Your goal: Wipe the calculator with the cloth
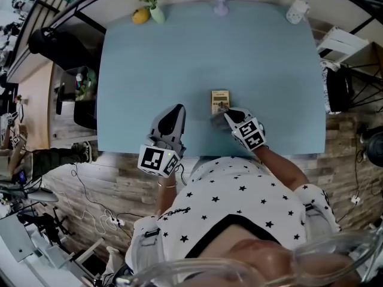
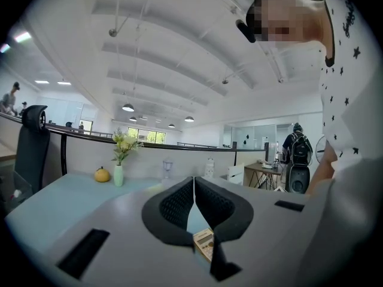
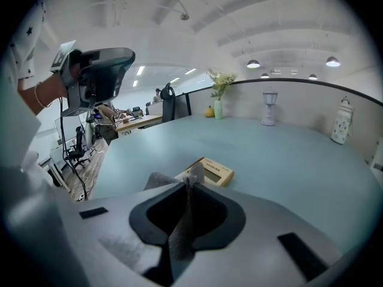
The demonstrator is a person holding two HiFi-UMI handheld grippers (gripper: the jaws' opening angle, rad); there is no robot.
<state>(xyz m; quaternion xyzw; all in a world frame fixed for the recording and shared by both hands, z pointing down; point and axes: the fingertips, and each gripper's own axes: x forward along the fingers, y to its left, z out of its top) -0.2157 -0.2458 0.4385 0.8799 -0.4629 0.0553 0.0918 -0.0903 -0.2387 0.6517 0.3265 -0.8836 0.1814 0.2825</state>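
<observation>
R tongs [image 1: 227, 115] were clamped on the grey cloth [image 3: 181, 220], w/ the cloth touching the near end of the calculator [image 1: 219, 99]. The calculator lay flat on the blue worktop [image 1: 179, 52], toward the person's side. L tongs [image 2: 194, 183] were pinched together w/ nothing between, held up off the worktop, left of the calculator.

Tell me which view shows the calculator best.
The right gripper view: the calculator lies close, its screen visible past the cloth. The head view shows it small on the table; the left gripper view catches only a corner.
</observation>
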